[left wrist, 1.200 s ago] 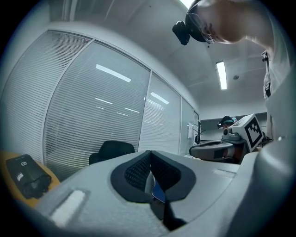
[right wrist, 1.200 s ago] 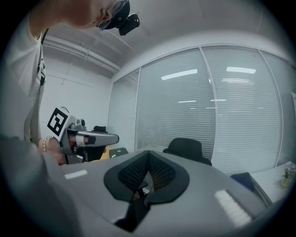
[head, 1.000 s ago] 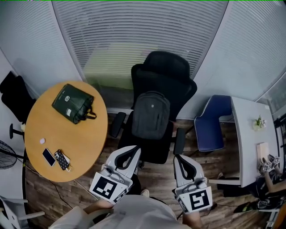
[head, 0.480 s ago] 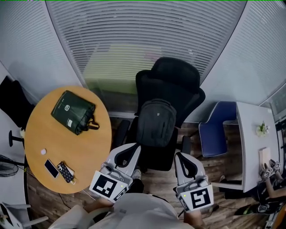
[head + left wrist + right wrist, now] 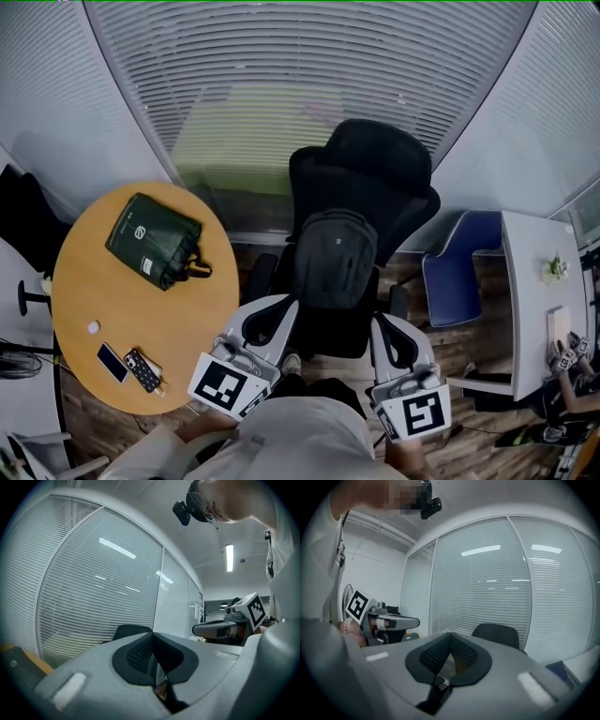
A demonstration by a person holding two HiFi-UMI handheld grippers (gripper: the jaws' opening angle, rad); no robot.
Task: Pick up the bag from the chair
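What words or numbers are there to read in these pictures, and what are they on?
No text is readable anywhere.
Green bag on the round table: round white logo, too small to read.
Backpack on the chair: tiny badge, too small to read.
Left gripper and right gripper: square black-and-white markers, patterns, not letters.
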